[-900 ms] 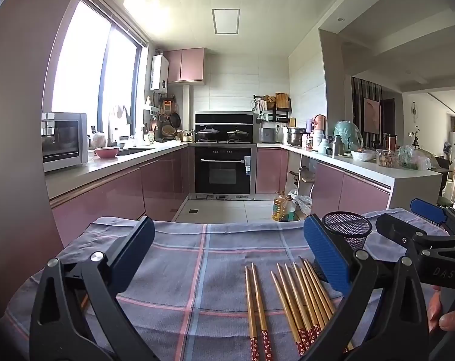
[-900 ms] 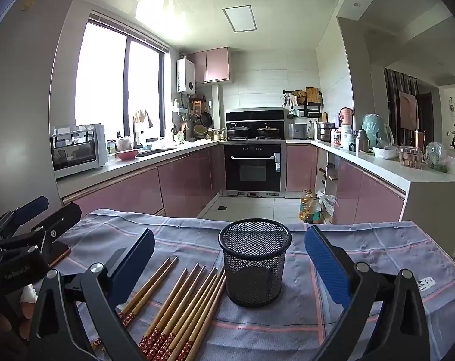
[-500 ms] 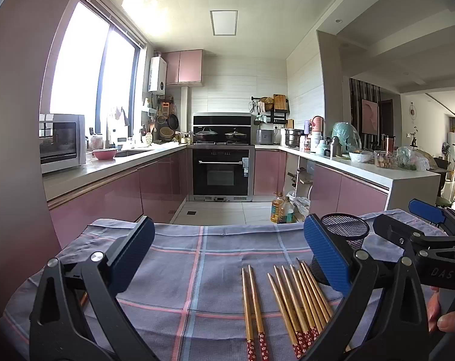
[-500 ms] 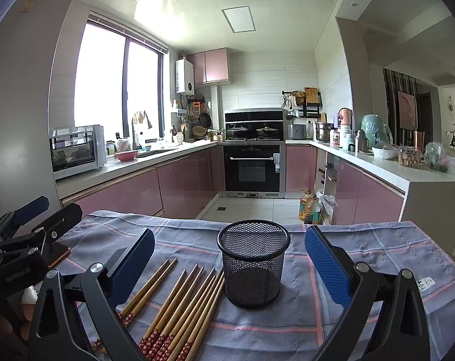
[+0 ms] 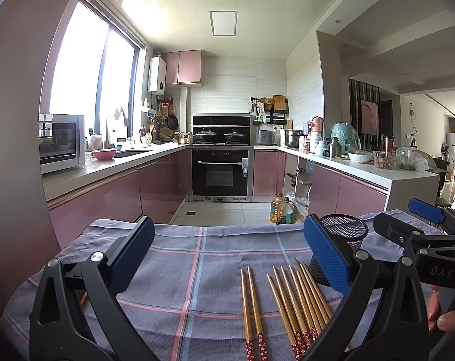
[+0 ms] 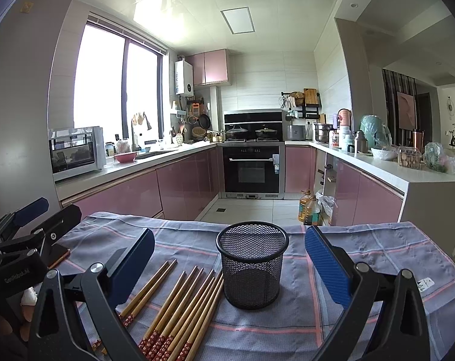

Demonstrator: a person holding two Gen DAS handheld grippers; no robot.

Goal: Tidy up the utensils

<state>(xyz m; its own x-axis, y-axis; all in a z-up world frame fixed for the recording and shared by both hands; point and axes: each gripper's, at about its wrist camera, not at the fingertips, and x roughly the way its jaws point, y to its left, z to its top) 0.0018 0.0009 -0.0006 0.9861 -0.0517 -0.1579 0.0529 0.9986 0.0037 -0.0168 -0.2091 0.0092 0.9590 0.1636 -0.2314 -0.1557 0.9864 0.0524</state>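
Several bamboo chopsticks (image 5: 290, 303) with red patterned ends lie side by side on a checked grey-blue cloth (image 5: 197, 255). A black mesh cup (image 6: 252, 266) stands upright just right of the chopsticks (image 6: 182, 307). My left gripper (image 5: 227, 252) hovers open above the cloth, left of the chopsticks, nothing between its blue pads. My right gripper (image 6: 229, 258) is open too, its jaws standing wide on either side of the cup without touching it. In the left wrist view the mesh cup (image 5: 344, 234) is half hidden behind my right finger.
The clothed table ends at a far edge (image 6: 197, 221), with kitchen floor, pink cabinets and an oven (image 6: 251, 168) beyond. A brown flat object (image 6: 60, 255) lies on the cloth at the left, by the left gripper. A small white tag (image 6: 424, 284) lies at the right.
Both views have tilted slightly up, so the cloth, chopsticks and cup sit a touch lower in the frames. Nothing was grasped or released.
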